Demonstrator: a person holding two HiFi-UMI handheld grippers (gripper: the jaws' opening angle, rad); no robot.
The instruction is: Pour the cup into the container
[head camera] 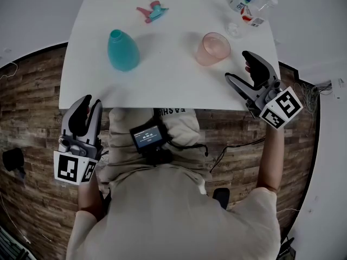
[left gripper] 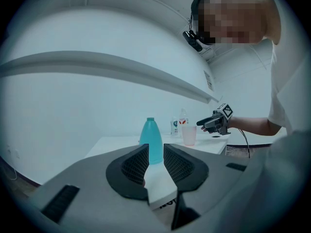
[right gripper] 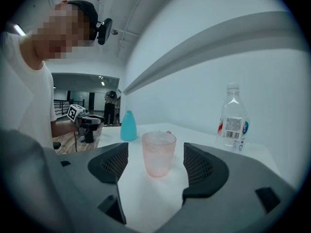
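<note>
Cup (head camera: 215, 47), pink and upright, stands on the white table (head camera: 173, 83), to the right of the teal bottle (head camera: 122, 51) and well apart from it. Your right gripper (head camera: 238, 66) has its jaws spread wide, with the cup just ahead and untouched. Your left gripper (head camera: 91, 103) hangs off the table's near edge, jaws slightly parted on nothing.

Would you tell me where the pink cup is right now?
In the head view, the pink cup stands on the table, right side, just beyond the right claw.
</note>
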